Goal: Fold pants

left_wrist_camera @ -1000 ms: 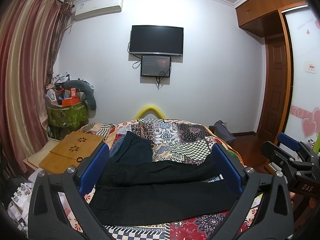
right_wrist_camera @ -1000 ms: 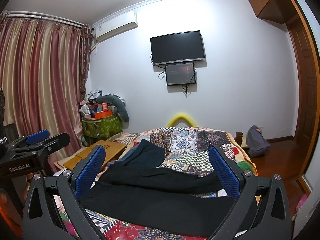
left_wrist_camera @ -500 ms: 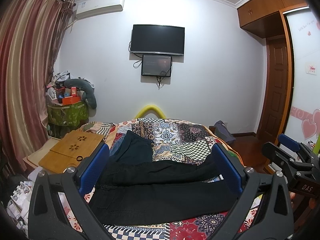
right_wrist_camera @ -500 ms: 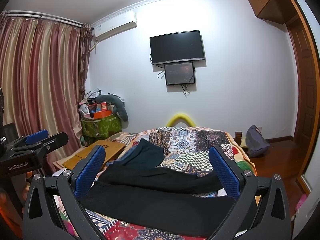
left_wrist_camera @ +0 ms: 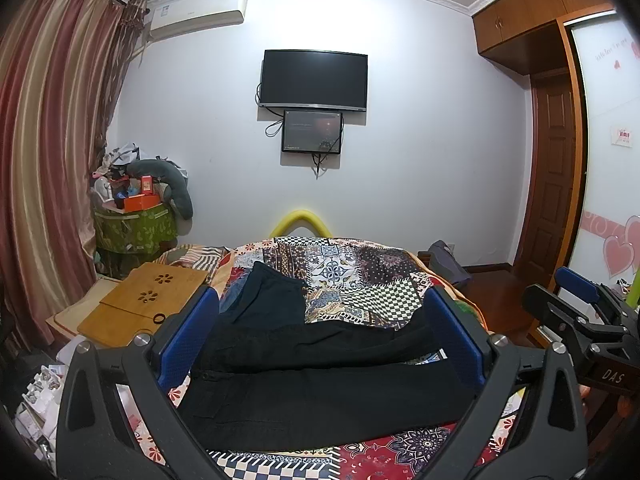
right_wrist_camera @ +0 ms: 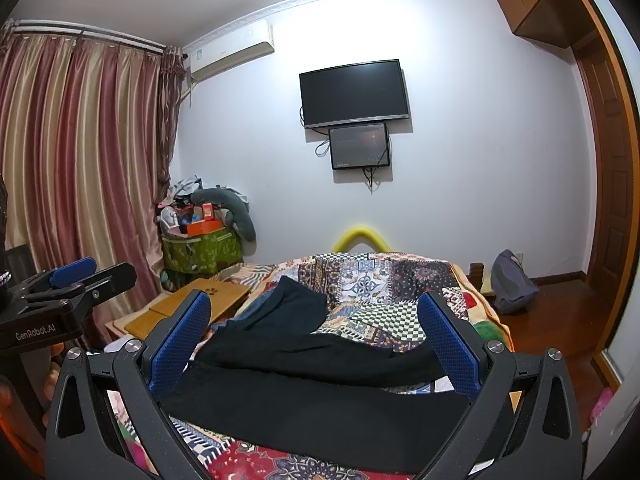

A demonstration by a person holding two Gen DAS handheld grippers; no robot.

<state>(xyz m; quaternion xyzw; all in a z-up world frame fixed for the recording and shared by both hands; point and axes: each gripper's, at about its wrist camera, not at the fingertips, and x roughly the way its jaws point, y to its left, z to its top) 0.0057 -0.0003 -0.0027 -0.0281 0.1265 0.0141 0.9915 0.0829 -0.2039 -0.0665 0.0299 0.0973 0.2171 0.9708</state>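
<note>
The black pants (left_wrist_camera: 320,384) lie spread across the near end of the bed (left_wrist_camera: 360,272), on a patchwork quilt, with their length running left to right. The 2 legs are splayed: one lies flat along the near edge, the other angles away toward the far right. A second dark garment (left_wrist_camera: 268,296) rests just beyond them, touching or overlapping their upper left part.

The left tool (left_wrist_camera: 320,336) hangs above the pants with its blue pads wide apart and nothing between them. The right tool (right_wrist_camera: 316,344) is likewise spread wide and empty, poised over the same cloth. Neither touches the fabric, so the folding appears not yet begun.

Several things could go wrong from here, judging by the layout. Because the legs are not aligned, a pinch taken at one hem alone would likely drag that leg and leave the other behind, giving a crooked fold. The black cloth shows few visible edges, so a tool could close on a single layer, or on the quilt beneath. The neighbouring dark garment might also be caught up with the waistband. A wooden lap tray (left_wrist_camera: 148,300) sits just beside the bed on the left, where a swinging leg could snag.
</note>
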